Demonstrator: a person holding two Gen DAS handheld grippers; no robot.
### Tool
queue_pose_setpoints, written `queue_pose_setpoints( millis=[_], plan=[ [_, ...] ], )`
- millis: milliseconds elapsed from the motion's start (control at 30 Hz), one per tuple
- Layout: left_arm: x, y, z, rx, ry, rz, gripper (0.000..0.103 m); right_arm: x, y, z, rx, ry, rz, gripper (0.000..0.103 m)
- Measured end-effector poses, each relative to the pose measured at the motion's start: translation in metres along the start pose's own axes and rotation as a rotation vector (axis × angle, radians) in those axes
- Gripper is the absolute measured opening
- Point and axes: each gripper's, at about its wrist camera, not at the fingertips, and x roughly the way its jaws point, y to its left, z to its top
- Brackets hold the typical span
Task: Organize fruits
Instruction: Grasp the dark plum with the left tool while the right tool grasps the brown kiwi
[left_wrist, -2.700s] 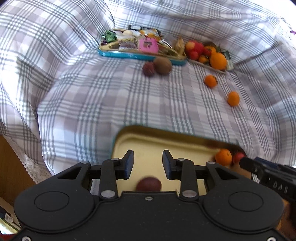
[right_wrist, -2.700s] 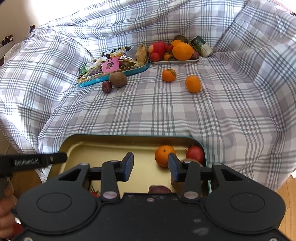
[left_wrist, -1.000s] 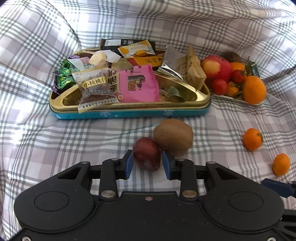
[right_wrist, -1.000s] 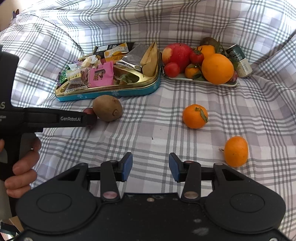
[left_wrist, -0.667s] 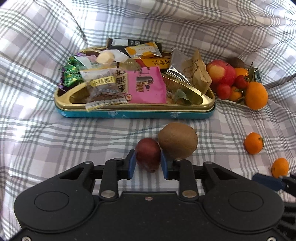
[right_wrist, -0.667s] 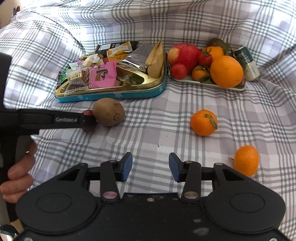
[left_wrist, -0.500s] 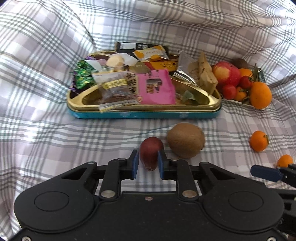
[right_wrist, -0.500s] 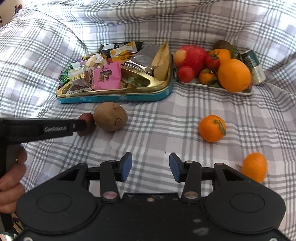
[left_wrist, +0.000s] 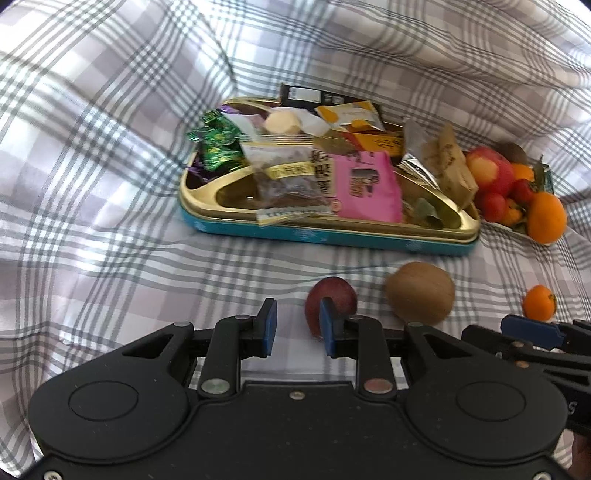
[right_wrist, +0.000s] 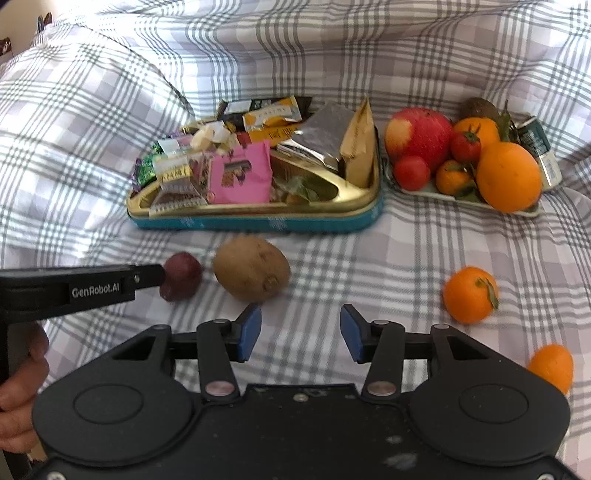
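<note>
A dark red plum (left_wrist: 330, 290) lies on the checked cloth, next to a brown kiwi (left_wrist: 419, 291). My left gripper (left_wrist: 298, 314) has its jaws drawn close with only bare cloth in the narrow gap. The plum sits just past the right finger, outside the grip. In the right wrist view the left gripper's finger (right_wrist: 147, 278) touches the plum (right_wrist: 183, 275) from the left, with the kiwi (right_wrist: 251, 273) beside it. My right gripper (right_wrist: 301, 330) hovers just short of the kiwi. Its jaws are opening and nothing is between them.
A blue and gold tin (right_wrist: 258, 221) full of snack packets stands behind the kiwi. To its right a white plate (right_wrist: 424, 192) holds an apple, tomatoes and oranges, beside a can (right_wrist: 539, 155). Two mandarins (right_wrist: 469, 295) (right_wrist: 552, 367) lie loose. A hand (right_wrist: 18, 387) holds the left gripper.
The left jaws closed on the plum, then the gripper slid left and the plum now sits outside its right finger. The right gripper moved nearer the kiwi and its jaws widened.
</note>
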Motion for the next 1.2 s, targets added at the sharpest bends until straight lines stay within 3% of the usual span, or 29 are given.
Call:
queue_pose_setpoints(
  millis=[200,367,533,733,933,967,1000,1100,1200],
  plan=[
    [0.006,0.012,0.002,-0.025,0.014,0.024,0.035,0.006,0.009,0.008,0.02,-0.03,0.038,0.054],
    [0.018,0.025,-0.001,-0.073,0.078,-0.009,0.035,0.017,0.017,0.012,0.02,-0.04,0.046,0.055],
    [0.015,0.03,-0.002,-0.082,0.069,-0.012,0.035,0.03,0.022,0.014,0.018,-0.048,0.04,0.064],
    [0.01,0.04,-0.002,-0.102,0.064,-0.003,0.035,0.042,0.033,0.015,-0.029,-0.056,0.039,0.066],
    [0.005,0.04,-0.003,-0.089,0.061,-0.002,0.035,0.051,0.039,0.014,-0.053,-0.057,0.036,0.065],
    [0.004,0.039,-0.003,-0.085,0.058,-0.004,0.035,0.051,0.038,0.013,-0.052,-0.055,0.044,0.064],
    [0.003,0.038,-0.003,-0.079,0.055,-0.008,0.035,0.05,0.037,0.012,-0.05,-0.056,0.06,0.057],
    [-0.003,0.032,-0.001,-0.056,0.038,-0.025,0.035,0.042,0.036,0.008,-0.061,-0.06,0.069,0.055],
    [-0.008,0.024,0.0,-0.027,0.013,-0.044,0.035,0.033,0.033,0.001,-0.064,-0.067,0.021,0.055]
  ],
)
